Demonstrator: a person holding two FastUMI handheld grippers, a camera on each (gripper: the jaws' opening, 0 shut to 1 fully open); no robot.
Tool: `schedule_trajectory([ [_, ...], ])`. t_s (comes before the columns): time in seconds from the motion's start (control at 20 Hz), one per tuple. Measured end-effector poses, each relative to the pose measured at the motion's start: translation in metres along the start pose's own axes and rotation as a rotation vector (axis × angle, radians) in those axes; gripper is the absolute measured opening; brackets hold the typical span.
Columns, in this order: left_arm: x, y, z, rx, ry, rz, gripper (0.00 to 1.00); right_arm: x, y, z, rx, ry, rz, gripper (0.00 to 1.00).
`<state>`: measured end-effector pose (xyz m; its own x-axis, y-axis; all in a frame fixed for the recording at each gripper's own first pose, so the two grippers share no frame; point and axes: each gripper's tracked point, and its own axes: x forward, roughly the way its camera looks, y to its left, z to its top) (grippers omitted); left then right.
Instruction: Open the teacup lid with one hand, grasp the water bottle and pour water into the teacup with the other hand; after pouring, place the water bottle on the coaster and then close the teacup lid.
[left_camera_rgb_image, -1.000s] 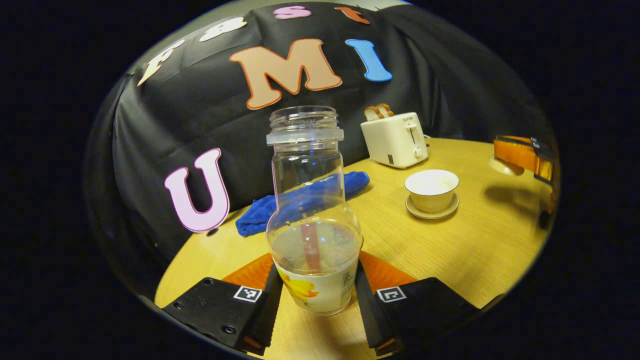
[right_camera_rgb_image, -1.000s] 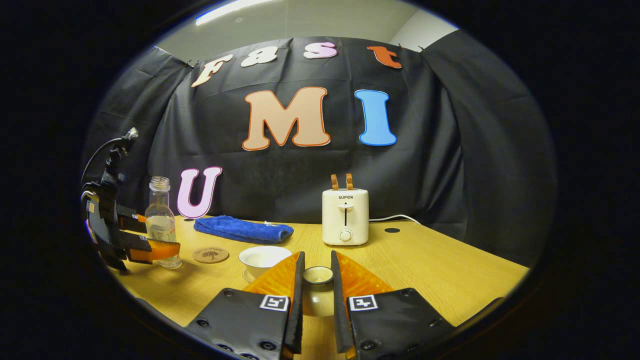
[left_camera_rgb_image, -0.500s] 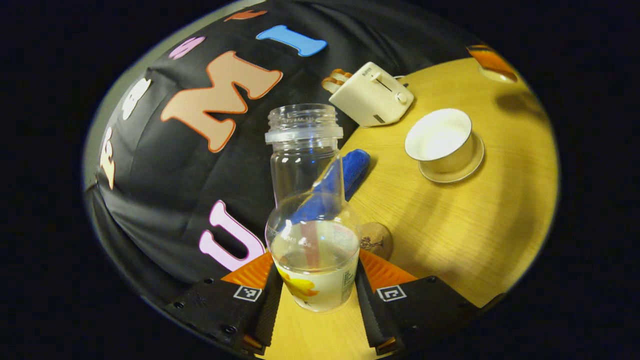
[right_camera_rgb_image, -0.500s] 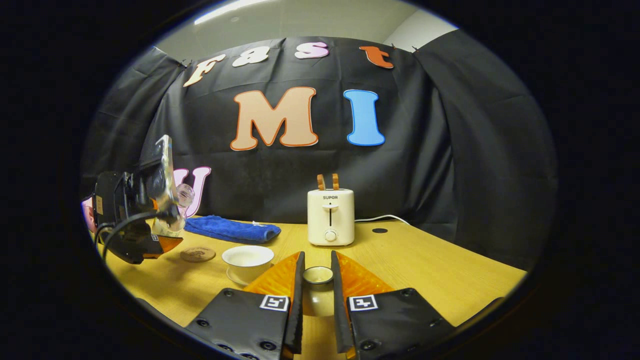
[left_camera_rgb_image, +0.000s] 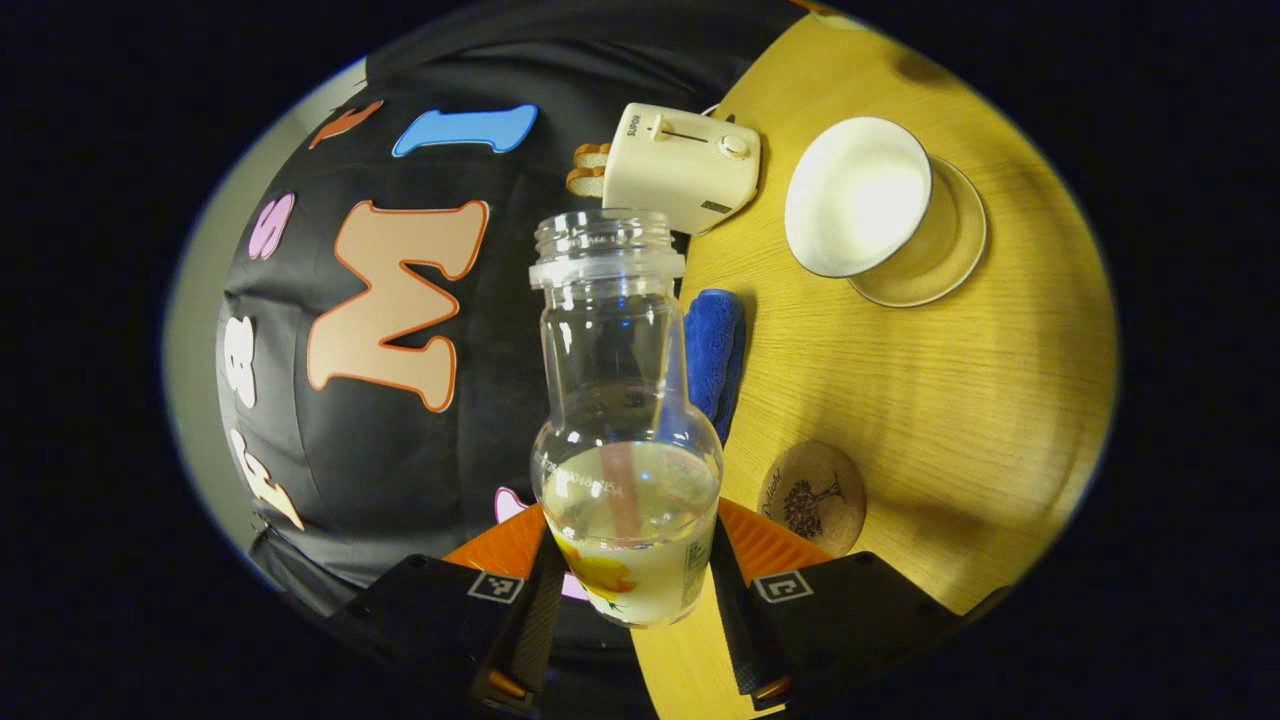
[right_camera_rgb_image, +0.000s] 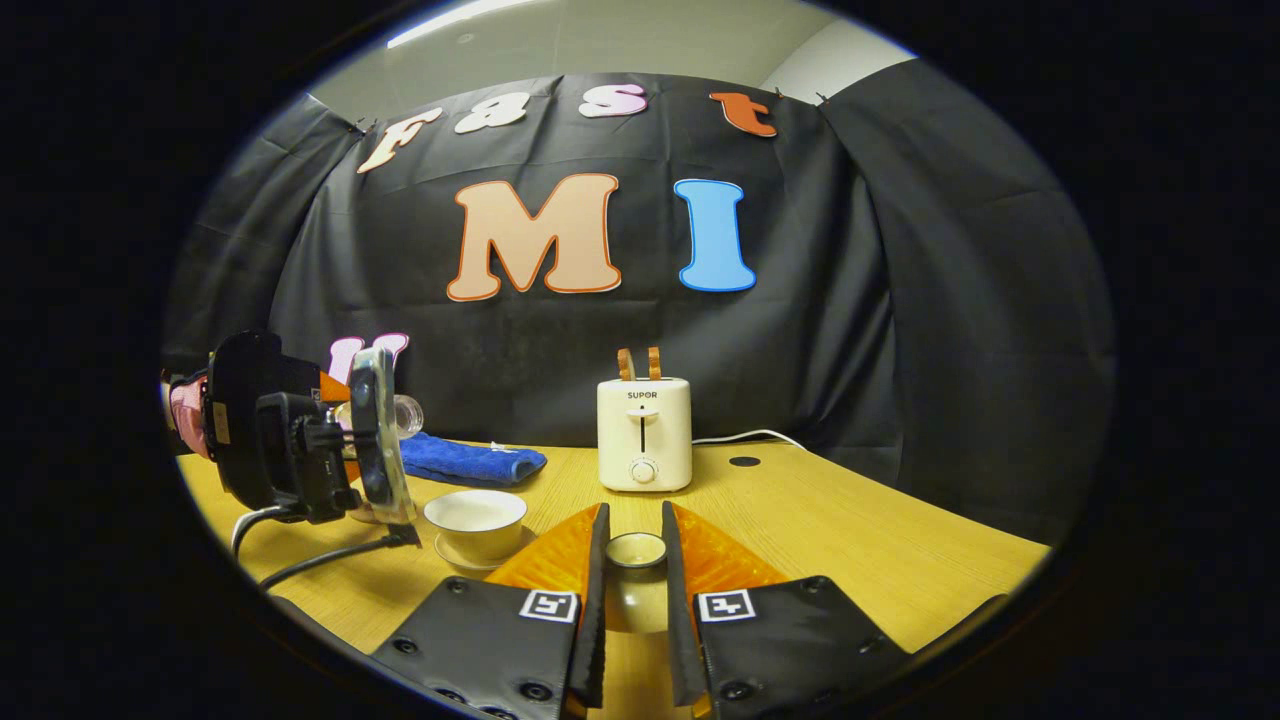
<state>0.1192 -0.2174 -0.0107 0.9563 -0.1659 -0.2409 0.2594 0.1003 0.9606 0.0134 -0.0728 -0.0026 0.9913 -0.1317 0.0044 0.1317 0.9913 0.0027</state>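
left gripper (left_camera_rgb_image: 632, 590) clamps the tilted water bottle (left_camera_rgb_image: 620, 420), right gripper (right_camera_rgb_image: 633, 590) pinches what seems the half-hidden teacup lid (right_camera_rgb_image: 636, 552).

Dim booth, ceiling strip light, soft shadows, strong fisheye edge warping.

Hidden or unclear parts only. In the left gripper view, lower sides of the water bottle (left_camera_rgb_image: 625, 450) covered by the left gripper (left_camera_rgb_image: 628, 610) fingers; water level hard to judge through the clear wall. Blue cloth (left_camera_rgb_image: 714, 352) partly behind the bottle. Coaster (left_camera_rgb_image: 813, 497) print too small to make out. Saucer (left_camera_rgb_image: 935, 250) partly hidden behind the teacup (left_camera_rgb_image: 858, 196).

In the right gripper view, teacup lid (right_camera_rgb_image: 636, 585) mostly concealed between the right gripper (right_camera_rgb_image: 632, 600) fingers, just the knob's rim exposed. Bottle almost wholly hidden behind the far gripper; mouth blurred. Table (right_camera_rgb_image: 850, 540) cut off at the lower edge.
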Motion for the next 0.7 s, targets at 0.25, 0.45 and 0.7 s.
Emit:
schedule_trajectory([
  [0.25,-0.006,-0.005,0.002,0.104,0.007,0.003,0.67,0.0,0.0,0.001,0.0,0.0,0.0,0.29],
  [0.45,-0.011,-0.01,0.006,0.217,-0.006,0.042,0.68,-0.001,-0.001,0.0,-0.001,0.0,0.0,0.28],
  [0.7,-0.009,-0.013,0.008,0.301,-0.001,0.041,0.67,0.0,-0.001,0.0,-0.001,0.0,0.001,0.29],
])
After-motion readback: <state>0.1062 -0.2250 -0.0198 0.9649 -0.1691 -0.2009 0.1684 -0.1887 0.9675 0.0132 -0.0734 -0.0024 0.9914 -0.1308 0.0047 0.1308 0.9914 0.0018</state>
